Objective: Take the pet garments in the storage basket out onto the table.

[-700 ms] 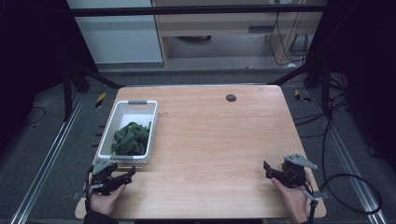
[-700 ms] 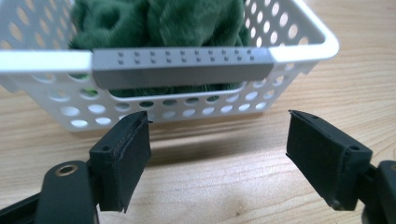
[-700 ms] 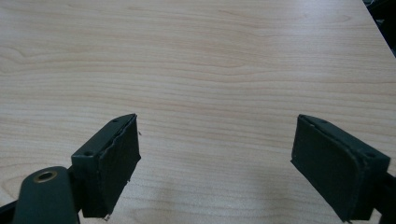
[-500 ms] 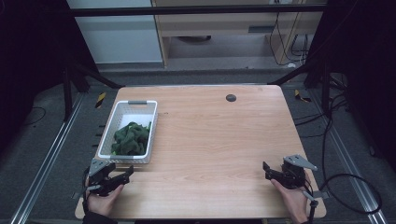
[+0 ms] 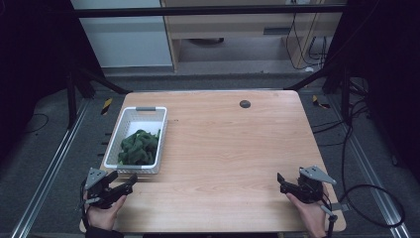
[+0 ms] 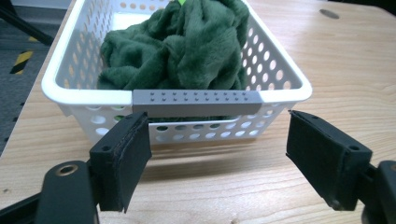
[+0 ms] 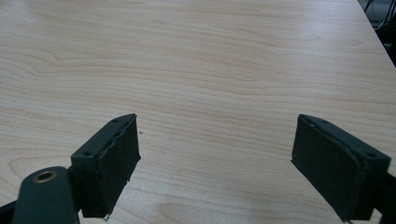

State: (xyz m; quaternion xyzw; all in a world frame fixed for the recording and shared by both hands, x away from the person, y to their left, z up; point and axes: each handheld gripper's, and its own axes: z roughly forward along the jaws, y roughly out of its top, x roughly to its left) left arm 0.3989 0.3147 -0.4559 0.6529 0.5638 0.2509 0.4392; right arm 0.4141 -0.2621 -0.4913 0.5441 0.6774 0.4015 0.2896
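Facing the short end of the white basket [image 6: 177, 88], the left claw [image 5: 130, 185] rests low over the surface [image 5: 223, 148] with its jaws spread wide and nothing between them. From its own view the basket's grey handle strip [image 6: 196, 103] sits straight ahead and just beyond the jaw tips, roughly centred in the gap, which suggests the claw has been lined up either to take that end of the basket or to reach over the rim. The green plush cloth [image 6: 187, 46] lies bunched inside the basket, past the handle and above the jaws' line, heaped toward the near end, so it is probably the thing to be pulled out.

The right claw [image 5: 283, 182] sits well apart from the basket, at the opposite near corner, jaws equally wide and empty, with bare wood ahead of it. That placement reads as a waiting position.
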